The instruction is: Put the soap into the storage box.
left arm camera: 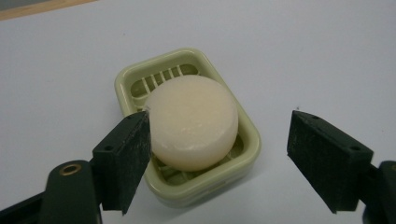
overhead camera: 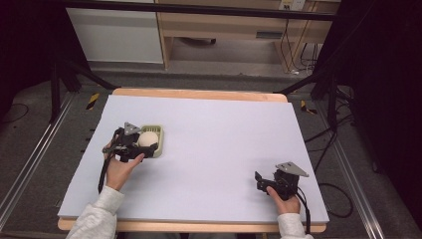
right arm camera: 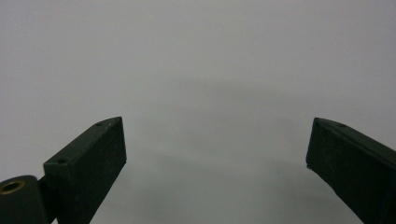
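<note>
A round cream soap bar (left arm camera: 192, 120) lies in a pale green slotted soap dish (left arm camera: 246, 135) on the white table cover. In the high view the dish (overhead camera: 158, 131) sits at the table's left with the soap (overhead camera: 147, 138) in it. My left gripper (left arm camera: 218, 158) hovers just over the dish, open, its jaws wide apart; the left jaw is close to the soap's edge, and the right jaw is off to the dish's side. The same gripper (overhead camera: 144, 145) is held by a hand at the left. My right gripper (overhead camera: 259, 180) rests near the front right, open, with nothing between its jaws (right arm camera: 215, 163).
The white cover (overhead camera: 219, 139) spreads over a wooden table (overhead camera: 199, 93). Black frame legs and cables stand on the floor at the left and right. A wooden cabinet stands beyond the table's far edge.
</note>
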Tool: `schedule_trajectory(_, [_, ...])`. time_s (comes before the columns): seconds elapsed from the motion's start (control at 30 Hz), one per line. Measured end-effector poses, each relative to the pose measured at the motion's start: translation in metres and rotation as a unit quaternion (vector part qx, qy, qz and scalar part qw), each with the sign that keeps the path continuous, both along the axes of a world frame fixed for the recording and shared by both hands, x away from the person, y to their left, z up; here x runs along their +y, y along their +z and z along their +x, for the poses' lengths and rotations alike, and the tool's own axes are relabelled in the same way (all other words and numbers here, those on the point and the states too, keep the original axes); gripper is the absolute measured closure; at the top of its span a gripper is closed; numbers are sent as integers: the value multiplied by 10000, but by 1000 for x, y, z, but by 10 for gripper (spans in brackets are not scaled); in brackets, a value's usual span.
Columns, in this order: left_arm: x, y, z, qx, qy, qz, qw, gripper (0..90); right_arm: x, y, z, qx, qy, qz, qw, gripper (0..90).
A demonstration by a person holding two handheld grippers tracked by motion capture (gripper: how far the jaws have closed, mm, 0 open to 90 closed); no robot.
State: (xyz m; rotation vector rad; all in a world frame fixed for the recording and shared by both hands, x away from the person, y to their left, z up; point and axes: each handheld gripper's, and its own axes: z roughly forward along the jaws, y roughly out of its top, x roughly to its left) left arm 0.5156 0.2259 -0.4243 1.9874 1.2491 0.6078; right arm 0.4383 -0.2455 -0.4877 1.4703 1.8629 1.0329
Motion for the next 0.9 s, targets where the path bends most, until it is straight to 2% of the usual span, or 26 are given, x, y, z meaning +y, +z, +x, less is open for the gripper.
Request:
schedule_trajectory(0.2, [7,-5,-11,-4,-7,14,10000,231,0,0,0,25,4,29,10000,53])
schedule_trajectory(0.33, [18,-10,-25,-72,43,-178,9998,234,0,0,0,30,4,33,10000,53])
schedule_trajectory(0.43, [24,-17,-32,-116,105,-122,9998,234,0,0,0,3,6,-4,10000,53])
schedule_trajectory(0.6, [32,-26,-40,-99,189,-177,9996,227,0,0,-1,-8,13,-1,10000,52])
schedule_trajectory(0.8, [40,-35,-52,-60,111,-138,9998,221,0,0,-1,-21,23,1,10000,52])
schedule_trajectory(0.9, [43,-39,-55,-101,96,-135,9998,223,0,1,-1,-31,24,-4,10000,51])
